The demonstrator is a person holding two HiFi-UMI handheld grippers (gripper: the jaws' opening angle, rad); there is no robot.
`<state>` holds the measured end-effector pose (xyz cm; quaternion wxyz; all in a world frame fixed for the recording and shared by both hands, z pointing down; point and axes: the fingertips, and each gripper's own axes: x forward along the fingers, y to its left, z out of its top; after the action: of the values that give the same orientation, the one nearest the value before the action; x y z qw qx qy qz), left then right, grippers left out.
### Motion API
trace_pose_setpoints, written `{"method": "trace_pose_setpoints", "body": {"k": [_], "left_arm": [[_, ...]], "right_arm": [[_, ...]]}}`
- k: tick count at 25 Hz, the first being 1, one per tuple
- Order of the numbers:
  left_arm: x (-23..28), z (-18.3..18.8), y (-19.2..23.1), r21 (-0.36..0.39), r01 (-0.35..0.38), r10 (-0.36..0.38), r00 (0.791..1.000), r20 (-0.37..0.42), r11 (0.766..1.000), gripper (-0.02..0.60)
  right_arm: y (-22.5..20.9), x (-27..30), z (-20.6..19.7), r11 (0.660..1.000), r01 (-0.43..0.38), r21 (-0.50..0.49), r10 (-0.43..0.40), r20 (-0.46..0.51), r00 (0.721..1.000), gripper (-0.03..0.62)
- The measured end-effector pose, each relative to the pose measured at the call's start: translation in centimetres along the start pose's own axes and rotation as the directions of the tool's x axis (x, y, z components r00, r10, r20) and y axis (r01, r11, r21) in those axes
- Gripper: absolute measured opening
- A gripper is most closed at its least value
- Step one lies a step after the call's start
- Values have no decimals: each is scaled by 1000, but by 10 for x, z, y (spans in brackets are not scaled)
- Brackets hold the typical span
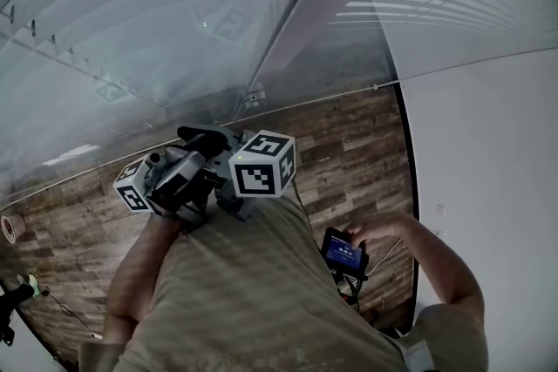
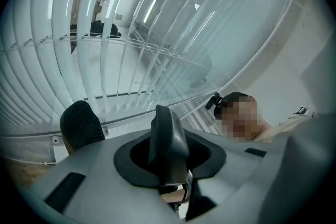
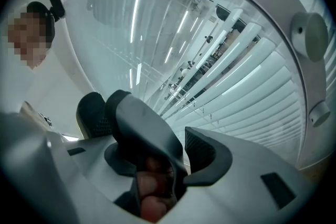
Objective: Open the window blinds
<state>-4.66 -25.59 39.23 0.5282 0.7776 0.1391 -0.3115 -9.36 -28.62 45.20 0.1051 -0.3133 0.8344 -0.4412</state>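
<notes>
Floor (image 1: 349, 144): wood planks | blinds (image 1: 131, 4): white slats | left claw (image 2: 123, 126), right claw (image 3: 149, 131): released

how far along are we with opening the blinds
Done: nothing visible; the slats of the blinds look mostly shut. In hand: nothing on the blinds. The left gripper and right gripper are open and empty, held together at the person's chest, and the right hand is on a small screen device. Left: the whole job, reaching the blinds' control, which I can't make out, and tilting the slats open.
</notes>
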Motion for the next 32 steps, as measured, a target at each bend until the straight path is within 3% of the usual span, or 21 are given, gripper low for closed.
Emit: {"method": "trace_pose_setpoints", "body": {"k": [7, 22, 32], "left_arm": [[13, 8, -13, 1, -4, 4, 1000, 11, 1000, 115], [-26, 1, 19, 5, -68, 67, 992, 105, 998, 117], [-19, -1, 32, 82, -151, 131, 970, 206, 985, 115]], "right_arm": [[15, -1, 13, 1000, -5, 5, 5, -12, 1000, 190], [-17, 12, -27, 997, -45, 67, 51, -103, 993, 190], [-20, 3, -30, 983, -155, 101, 173, -207, 963, 190]]}}
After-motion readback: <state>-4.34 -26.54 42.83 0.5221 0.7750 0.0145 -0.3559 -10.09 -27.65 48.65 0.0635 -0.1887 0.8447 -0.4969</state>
